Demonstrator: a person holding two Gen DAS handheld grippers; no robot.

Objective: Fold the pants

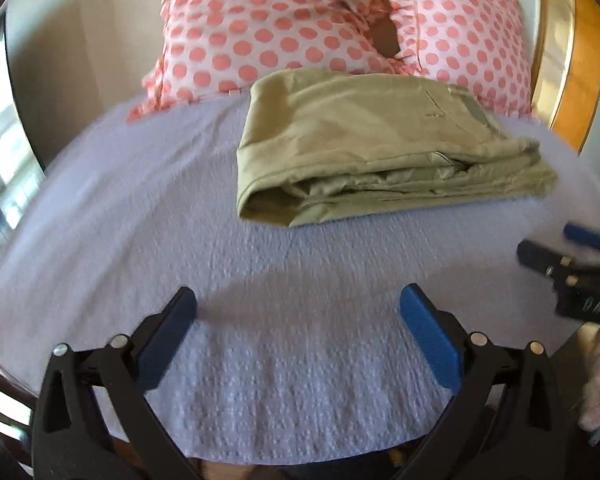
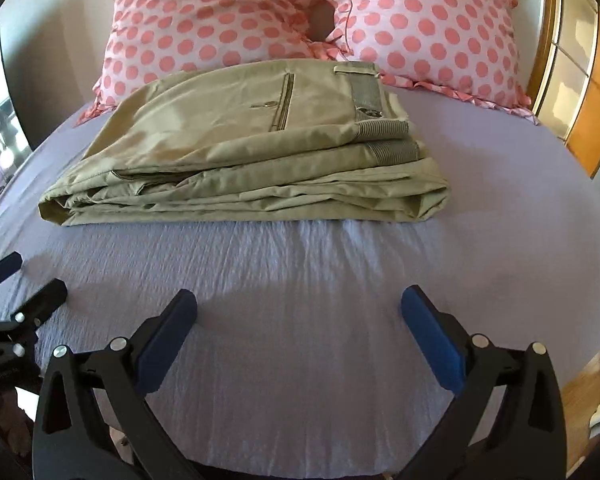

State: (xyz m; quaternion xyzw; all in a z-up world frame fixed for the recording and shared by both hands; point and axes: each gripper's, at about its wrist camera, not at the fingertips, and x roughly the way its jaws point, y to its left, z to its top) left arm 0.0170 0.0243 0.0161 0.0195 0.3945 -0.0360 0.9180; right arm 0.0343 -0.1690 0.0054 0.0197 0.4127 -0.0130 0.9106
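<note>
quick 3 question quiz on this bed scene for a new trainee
1. True or false: the left gripper grips the pants.
2. What lies behind the pants: A) polka-dot pillows B) a towel C) a box?
3. Fill in: both grippers hover over the lavender ____.

Key: 1 false, its jaws are open and empty, like the right gripper; 2 A; 3 sheet.
</note>
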